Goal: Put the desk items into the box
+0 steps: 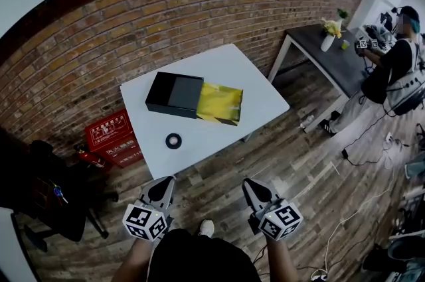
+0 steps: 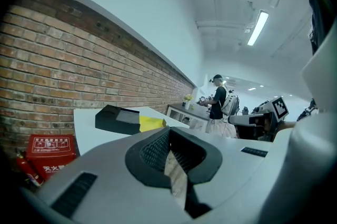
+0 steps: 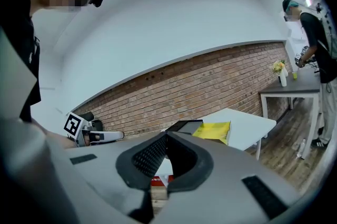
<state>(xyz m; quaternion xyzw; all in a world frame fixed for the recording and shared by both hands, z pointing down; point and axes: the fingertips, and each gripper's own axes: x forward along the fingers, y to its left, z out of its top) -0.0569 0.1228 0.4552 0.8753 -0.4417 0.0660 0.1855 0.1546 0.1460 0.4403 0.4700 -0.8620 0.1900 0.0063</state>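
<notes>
Approach stage, judging by the layout; nothing picked up yet.

Left gripper (image 1: pixel 169 180) at bottom centre-left of the head view, jaws pressed together, nothing between them; right gripper (image 1: pixel 250 184) at bottom centre-right, likewise closed and empty. Both over the wooden floor, short of the near edge of the white counter (image 1: pixel 219 62), tips aimed up the frame toward it.

On the counter, only one loose item in sight: a small black ring (image 1: pixel 173 141), probably a roll of tape, lying flat near the lower edge, closer to the left gripper. Above it in the frame, well apart from it, the black box (image 1: pixel 174 94), with a yellow inner part (image 1: pixel 221 103) sticking out of its right side; hard to say whether a drawer or a lining. In both gripper views, the same box and yellow part seen low and far off beyond the closed jaws.

Off to the left of the counter, a red fire-equipment box (image 1: pixel 113 137) on the floor; at upper right, a person (image 1: pixel 395 65) busy at a dark table (image 1: pixel 332 55), no part of this job.

Next, as a judgement:
- close the remaining gap to the counter;
- spread the jaws of one gripper, likely the left as the nearer;
- come down over the ring, either straddling it or with one jaw through the hole, since so flat a thing offers little to pinch;
- then carry it up the frame to the box, presumably to the exposed yellow part.
</notes>
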